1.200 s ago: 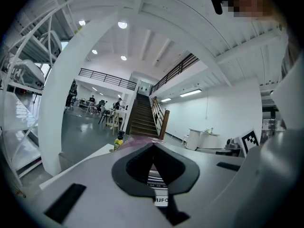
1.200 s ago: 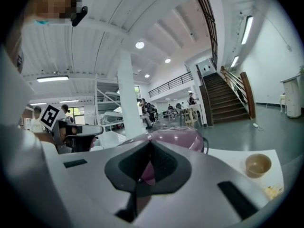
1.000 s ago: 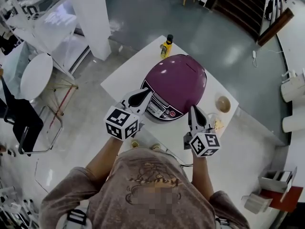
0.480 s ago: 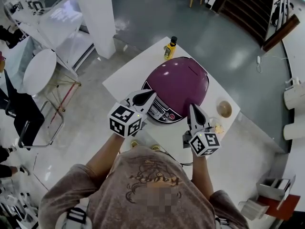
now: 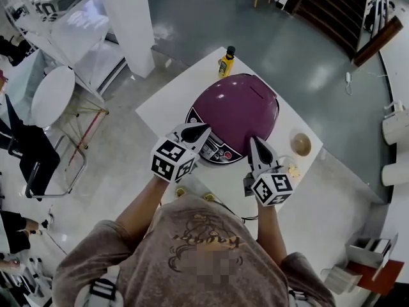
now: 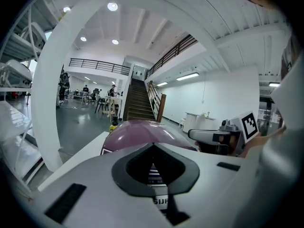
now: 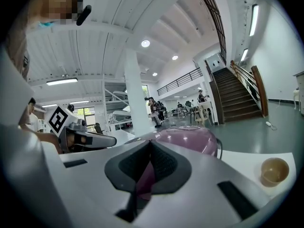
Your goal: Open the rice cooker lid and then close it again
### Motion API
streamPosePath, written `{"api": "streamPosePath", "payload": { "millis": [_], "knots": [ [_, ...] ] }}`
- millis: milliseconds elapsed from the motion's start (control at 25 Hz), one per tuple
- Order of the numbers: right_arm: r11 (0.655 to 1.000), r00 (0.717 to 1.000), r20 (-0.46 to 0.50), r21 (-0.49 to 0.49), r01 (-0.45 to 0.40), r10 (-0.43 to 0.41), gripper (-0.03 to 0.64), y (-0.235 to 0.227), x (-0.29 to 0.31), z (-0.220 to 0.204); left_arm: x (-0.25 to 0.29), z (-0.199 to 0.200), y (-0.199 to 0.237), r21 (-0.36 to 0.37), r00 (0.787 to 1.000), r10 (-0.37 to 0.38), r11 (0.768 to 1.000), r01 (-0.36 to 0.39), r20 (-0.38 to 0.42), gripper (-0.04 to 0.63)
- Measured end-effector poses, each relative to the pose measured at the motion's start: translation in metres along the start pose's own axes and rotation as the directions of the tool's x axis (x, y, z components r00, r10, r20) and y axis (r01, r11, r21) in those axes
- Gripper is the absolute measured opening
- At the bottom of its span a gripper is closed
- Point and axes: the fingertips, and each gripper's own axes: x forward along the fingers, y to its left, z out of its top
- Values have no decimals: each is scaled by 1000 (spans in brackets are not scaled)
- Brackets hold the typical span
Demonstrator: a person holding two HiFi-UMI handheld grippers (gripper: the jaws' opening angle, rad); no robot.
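The hall was brightly and evenly lit by round recessed ceiling lamps (image 6: 112, 6) and long strip lights (image 7: 61, 81). White glare was thrown on the glossy purple domed rice cooker lid (image 5: 238, 110) and the polished grey floor (image 5: 192, 18). Straight lines were bowed at the edges, and both gripper views were ringed in black.

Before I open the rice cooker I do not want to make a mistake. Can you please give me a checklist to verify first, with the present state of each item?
1. The rice cooker lid is fully down: ok.
2. The left claw is shut and empty: ok.
3. The right claw is shut and empty: ok.
4. The left claw touches the control panel: cannot tell.
5. The yellow bottle is clear of the lid's swing: cannot tell.
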Motion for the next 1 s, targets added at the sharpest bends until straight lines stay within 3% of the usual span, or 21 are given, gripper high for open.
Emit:
{"api": "streamPosePath", "payload": {
  "millis": [360,680,1000],
  "knots": [
    [1000,1000,-3,3,-23,23,3,-4,2,0,13,-15,1,26,995,16,1000,-14,-94,20],
    [998,998,-11,-3,-56,56,3,-2,8,1,13,-15,0,15,995,24,1000,-23,-101,20],
    [998,998,-15,-6,-61,61,3,-6,10,0,14,-17,0,61,992,41,998,-34,-118,20]
  ]
}}
